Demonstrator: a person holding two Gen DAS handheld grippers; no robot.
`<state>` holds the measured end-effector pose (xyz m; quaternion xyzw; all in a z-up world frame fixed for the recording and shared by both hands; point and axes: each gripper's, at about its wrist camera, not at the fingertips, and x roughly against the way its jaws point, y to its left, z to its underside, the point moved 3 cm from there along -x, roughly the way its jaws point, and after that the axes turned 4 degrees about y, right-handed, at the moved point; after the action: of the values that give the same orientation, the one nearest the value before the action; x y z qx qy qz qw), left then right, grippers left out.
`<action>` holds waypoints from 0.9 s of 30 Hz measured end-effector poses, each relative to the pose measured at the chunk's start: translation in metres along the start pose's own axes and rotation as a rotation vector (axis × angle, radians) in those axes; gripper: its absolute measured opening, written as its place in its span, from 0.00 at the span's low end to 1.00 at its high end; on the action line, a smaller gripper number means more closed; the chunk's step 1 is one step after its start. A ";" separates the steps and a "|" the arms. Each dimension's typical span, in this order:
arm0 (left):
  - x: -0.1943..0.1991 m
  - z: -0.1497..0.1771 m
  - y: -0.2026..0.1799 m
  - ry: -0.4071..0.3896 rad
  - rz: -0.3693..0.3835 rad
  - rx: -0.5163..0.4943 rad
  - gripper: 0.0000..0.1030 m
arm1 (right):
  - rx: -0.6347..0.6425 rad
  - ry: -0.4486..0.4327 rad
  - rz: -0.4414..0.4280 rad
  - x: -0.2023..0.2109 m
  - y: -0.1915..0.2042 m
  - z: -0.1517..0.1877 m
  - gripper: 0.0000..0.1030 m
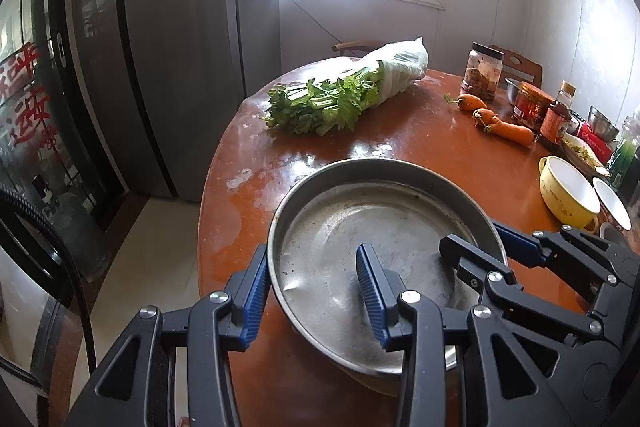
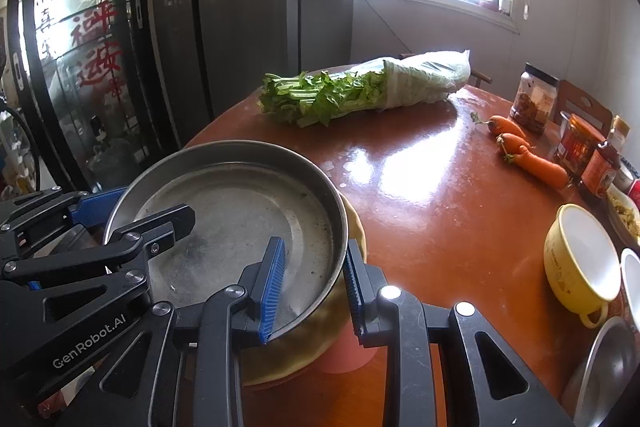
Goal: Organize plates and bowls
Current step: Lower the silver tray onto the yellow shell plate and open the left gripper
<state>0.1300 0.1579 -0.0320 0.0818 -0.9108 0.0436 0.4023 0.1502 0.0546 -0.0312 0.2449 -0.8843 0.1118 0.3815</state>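
A round steel pan [image 1: 384, 227] sits on a pale yellow plate [image 2: 304, 351] at the near edge of the brown table [image 1: 400, 143]. My left gripper [image 1: 312, 291] is open, its fingers straddling the pan's left rim, one outside and one inside. My right gripper [image 2: 316, 287] is open, straddling the pan's [image 2: 240, 219] right rim the same way. Each gripper also shows in the other's view, the right gripper [image 1: 492, 247] and the left gripper [image 2: 132, 211]. A yellow bowl [image 2: 580, 263] with a handle stands to the right, a white bowl [image 2: 632, 283] beside it.
A bag of leafy greens [image 1: 344, 95] lies at the table's far side. Carrots [image 1: 504, 127], jars [image 1: 482, 71] and sauce bottles [image 1: 556, 119] line the right edge. A steel bowl [image 2: 608, 367] is at the near right. A dark glass cabinet [image 1: 80, 67] stands left of the table.
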 end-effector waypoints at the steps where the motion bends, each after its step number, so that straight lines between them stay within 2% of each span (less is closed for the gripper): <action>1: 0.000 0.000 0.000 0.001 0.000 -0.001 0.41 | 0.005 0.000 0.004 0.001 0.000 0.000 0.29; 14: -0.001 0.000 0.003 0.013 -0.010 0.004 0.41 | 0.062 -0.009 0.055 0.006 0.006 0.001 0.34; 27: 0.009 0.000 0.001 0.004 0.017 0.012 0.42 | 0.027 -0.027 0.034 0.022 -0.002 0.000 0.45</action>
<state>0.1233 0.1575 -0.0253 0.0762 -0.9105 0.0526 0.4030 0.1388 0.0452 -0.0151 0.2364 -0.8919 0.1268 0.3640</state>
